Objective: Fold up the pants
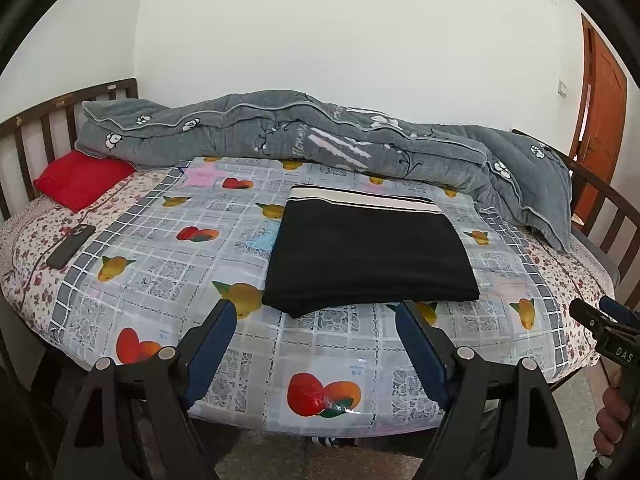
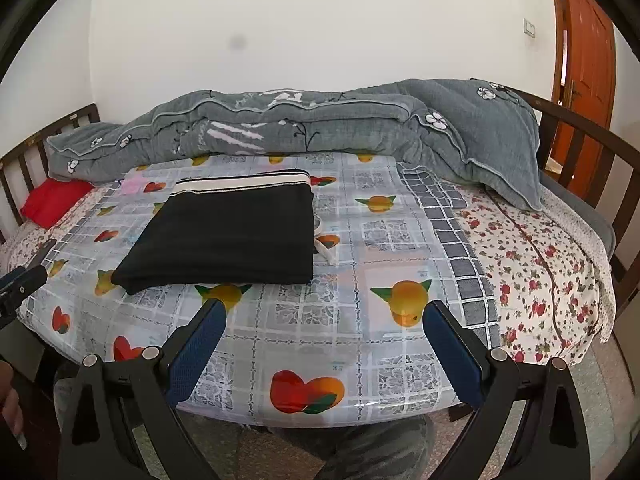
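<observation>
On the bed (image 1: 24, 240) a glossy plastic cloth (image 1: 168, 248) printed with grey checks, lace squares and fruit covers the middle, and the black pants (image 1: 368, 256) lie on it folded into a flat rectangle, the white-and-black striped waistband along the far edge. From the right wrist view the same pants (image 2: 228, 240) sit left of centre, with a pale strip of cord showing just beside their right edge. Under the plastic cloth a cream sheet with small red flowers (image 2: 532, 280) shows at the right side of the bed, and it shows at the left side too. Along the far side a rumpled grey quilt (image 1: 288, 132) with white flowers runs the whole width, its right end draped toward the wooden slatted rail (image 2: 580, 136). A red pillow (image 1: 80, 180) rests at the far left against the dark slatted headboard (image 1: 36, 128), and a dark phone (image 1: 71, 246) lies on the flowered sheet near the left edge. Behind the bed stands a plain white wall (image 1: 340, 28); an orange-brown door (image 2: 586, 44) stands at the far right with a pale switch plate (image 2: 529, 27) beside it. Both claws hang off the near edge, apart from the pants: the left claw (image 1: 316, 320) spread wide with nothing in it, the right claw (image 2: 324, 320) likewise wide and bare.
</observation>
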The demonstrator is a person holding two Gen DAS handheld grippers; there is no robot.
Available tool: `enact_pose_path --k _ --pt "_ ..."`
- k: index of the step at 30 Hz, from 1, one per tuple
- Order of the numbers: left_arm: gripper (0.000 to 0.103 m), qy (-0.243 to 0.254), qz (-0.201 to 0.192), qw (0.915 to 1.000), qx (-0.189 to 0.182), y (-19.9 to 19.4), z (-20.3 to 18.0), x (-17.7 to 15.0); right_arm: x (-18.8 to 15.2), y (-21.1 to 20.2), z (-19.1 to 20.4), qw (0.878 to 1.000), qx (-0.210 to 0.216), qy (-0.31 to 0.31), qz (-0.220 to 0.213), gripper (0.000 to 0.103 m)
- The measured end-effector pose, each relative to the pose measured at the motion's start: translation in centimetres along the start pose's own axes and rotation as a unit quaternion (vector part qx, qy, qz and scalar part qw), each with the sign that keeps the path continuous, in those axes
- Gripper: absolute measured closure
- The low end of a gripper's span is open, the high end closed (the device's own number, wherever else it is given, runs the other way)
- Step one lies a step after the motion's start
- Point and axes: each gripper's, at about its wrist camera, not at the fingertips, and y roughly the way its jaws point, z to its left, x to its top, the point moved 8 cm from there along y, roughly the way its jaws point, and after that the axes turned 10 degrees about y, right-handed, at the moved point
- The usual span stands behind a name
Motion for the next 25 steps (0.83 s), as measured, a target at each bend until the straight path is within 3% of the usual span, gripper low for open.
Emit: enact_pose_path --k 25 --pt "0.022 0.005 -0.005 1.0000 0.006 -0.3 -0.1 0.3 0.0 -0.4 2.2 1.000 0.016 -0.004 -0.009 0.006"
